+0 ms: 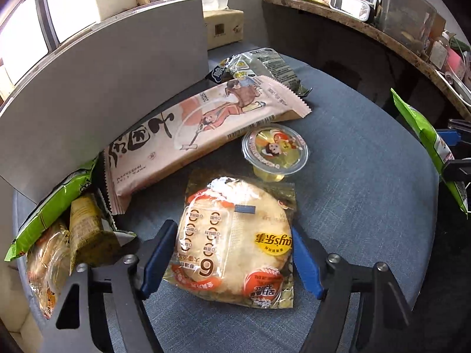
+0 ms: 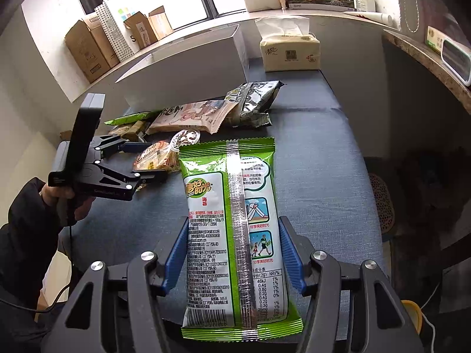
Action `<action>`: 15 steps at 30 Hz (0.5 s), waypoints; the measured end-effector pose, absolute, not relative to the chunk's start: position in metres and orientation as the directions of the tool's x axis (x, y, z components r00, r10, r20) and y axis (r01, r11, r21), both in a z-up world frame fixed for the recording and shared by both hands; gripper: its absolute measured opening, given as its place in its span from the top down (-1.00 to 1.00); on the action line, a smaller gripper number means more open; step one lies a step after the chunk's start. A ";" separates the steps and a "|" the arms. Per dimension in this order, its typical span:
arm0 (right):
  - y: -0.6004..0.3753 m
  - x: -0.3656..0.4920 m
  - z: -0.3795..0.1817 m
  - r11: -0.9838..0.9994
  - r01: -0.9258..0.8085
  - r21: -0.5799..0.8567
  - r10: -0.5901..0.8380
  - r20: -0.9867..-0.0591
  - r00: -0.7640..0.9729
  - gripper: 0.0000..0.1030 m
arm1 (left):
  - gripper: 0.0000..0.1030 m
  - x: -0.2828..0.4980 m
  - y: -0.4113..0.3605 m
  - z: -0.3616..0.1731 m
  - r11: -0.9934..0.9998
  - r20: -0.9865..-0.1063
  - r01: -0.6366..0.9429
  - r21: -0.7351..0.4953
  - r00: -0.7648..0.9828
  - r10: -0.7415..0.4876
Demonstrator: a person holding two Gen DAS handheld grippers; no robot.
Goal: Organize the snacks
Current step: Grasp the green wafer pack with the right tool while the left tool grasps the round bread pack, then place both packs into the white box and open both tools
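Left gripper [image 1: 232, 253] clamps a clear-wrapped rice cracker pack [image 1: 235, 244] (orange print); right gripper [image 2: 232, 253] clamps a green seaweed packet [image 2: 235, 235].

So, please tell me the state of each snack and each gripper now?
Left gripper: shut on the rice cracker pack.
Right gripper: shut on the green seaweed pack.
Jelly cup: sealed, upright.
Pink long pack: sealed, leaning on the grey box.
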State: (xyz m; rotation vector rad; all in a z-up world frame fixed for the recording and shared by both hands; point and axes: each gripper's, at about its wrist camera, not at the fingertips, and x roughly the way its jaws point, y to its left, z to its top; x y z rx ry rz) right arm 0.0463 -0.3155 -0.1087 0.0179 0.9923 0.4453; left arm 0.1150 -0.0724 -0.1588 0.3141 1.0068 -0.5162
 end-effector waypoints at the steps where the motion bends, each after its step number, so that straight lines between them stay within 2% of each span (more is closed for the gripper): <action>1: -0.315 0.047 -0.109 0.910 -0.356 0.215 0.372 -0.804 0.465 -0.22 | -0.48 0.112 -0.073 -0.158 0.836 -0.861 0.548 0.021 0.436 -0.264; 8: -0.308 0.047 -0.102 0.901 -0.375 0.217 0.386 -0.794 0.469 -0.22 | -0.48 0.084 -0.056 -0.136 0.891 -0.823 0.455 -0.008 0.503 -0.264; 15: -0.294 0.064 -0.086 0.878 -0.422 0.223 0.426 -0.768 0.479 -0.22 | -0.48 0.060 -0.011 -0.074 0.961 -0.745 0.271 -0.048 0.631 -0.215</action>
